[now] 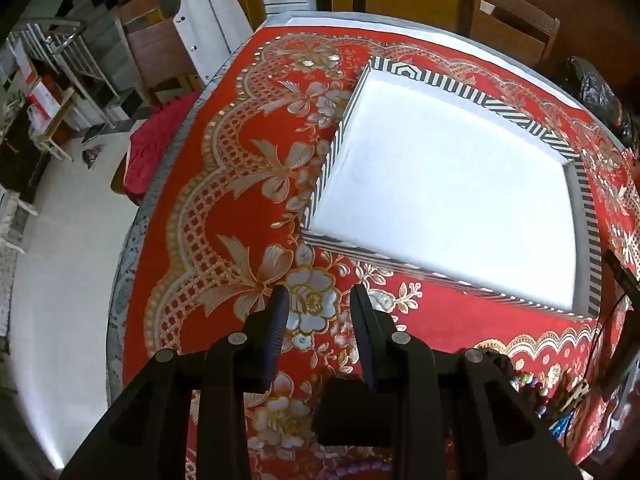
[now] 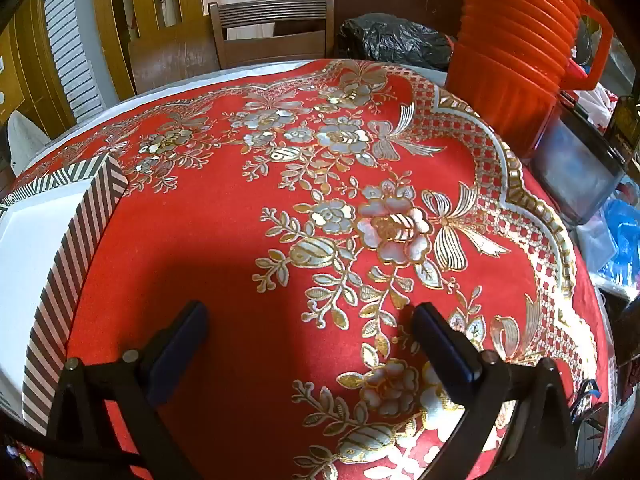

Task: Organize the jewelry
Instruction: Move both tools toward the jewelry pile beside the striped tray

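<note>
Jewelry [image 1: 536,390] beads sit beside striped tray [image 1: 320,184], tray empty, nothing sorted yet; left gripper [image 1: 320,300] and right gripper [image 2: 310,316] both apart, holding nothing.

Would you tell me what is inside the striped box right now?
The striped box shows only a bare white lining, no jewelry. In the left wrist view its near wall hides a thin strip of the floor.

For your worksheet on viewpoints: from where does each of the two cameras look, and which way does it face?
Left wrist view: sits on the left gripper, looks steeply down at the striped tray; both fingers show, nothing between.
Right wrist view: sits on the right gripper, looks down across the red tablecloth toward an orange jug; fingers wide apart.
Shared: tray and tablecloth.
</note>
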Demonstrator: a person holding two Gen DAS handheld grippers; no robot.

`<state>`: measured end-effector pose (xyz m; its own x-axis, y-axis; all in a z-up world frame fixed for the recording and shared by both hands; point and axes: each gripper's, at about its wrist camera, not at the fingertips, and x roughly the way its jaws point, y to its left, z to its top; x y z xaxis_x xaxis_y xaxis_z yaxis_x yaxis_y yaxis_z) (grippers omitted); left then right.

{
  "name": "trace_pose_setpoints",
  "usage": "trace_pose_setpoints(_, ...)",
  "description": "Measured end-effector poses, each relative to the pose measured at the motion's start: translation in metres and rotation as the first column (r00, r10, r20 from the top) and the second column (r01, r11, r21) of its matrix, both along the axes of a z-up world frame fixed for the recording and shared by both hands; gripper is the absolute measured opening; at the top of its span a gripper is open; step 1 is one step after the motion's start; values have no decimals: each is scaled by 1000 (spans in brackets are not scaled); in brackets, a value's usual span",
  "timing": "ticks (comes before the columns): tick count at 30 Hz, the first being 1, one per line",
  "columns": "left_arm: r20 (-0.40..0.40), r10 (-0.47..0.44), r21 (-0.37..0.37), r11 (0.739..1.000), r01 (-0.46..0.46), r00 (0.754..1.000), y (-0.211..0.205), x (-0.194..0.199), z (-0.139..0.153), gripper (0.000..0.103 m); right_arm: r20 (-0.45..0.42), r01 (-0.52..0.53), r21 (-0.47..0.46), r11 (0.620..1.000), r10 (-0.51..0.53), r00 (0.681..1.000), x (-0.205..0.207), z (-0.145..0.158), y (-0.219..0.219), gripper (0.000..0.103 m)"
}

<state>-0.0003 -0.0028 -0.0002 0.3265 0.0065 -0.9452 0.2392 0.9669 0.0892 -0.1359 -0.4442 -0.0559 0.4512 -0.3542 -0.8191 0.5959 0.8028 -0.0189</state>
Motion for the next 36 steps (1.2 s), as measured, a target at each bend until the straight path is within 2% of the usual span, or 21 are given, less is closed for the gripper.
trace_pose_setpoints(2, -2, -1, 13, 1000, 1, 1000, -5, -1, -1, 15, 0, 0, 0, 1000, 0, 1000, 0, 0, 0, 103)
trace_pose_setpoints(4, -10, -10, -16, 1000, 10, 1000, -3, -9, 1, 15, 0, 0, 0, 1000, 0, 1000, 0, 0, 0, 103)
trace_pose_setpoints(12, -13, -26, -52, 998, 25, 1000, 13, -21, 8, 15, 2, -2, 5, 1000, 2, 1000, -2, 0, 0, 103)
trace_pose_setpoints(14, -8, -29, -51, 998, 29, 1000, 13, -25, 9, 15, -28, -6, 23, 1000, 6, 1000, -5, 1, 6, 103)
trace_pose_setpoints(17, 4, -43, -53, 998, 43, 999, 13, -31, 11, 15, -109, 15, 118, 993, -2, 994, -19, 5, 16, 103)
trace_pose_setpoints(19, 7, -55, -62, 997, 55, 998, 12, -34, 11, 15, -113, 16, 152, 988, 2, 994, -33, 18, 28, 103)
trace_pose_setpoints(24, 26, -106, -81, 991, 108, 994, 6, -45, 16, 15, -72, -36, 120, 992, 44, 996, -71, 65, 73, 103)
trace_pose_setpoints(28, 45, -148, -100, 983, 152, 988, 2, -55, 22, 15, -25, -54, 149, 987, 58, 998, -91, 101, 104, 103)
trace_pose_setpoints(36, 76, -218, -114, 967, 226, 973, 2, -77, 34, 15, 49, -87, 161, 983, 80, 996, -111, 132, 175, 103)
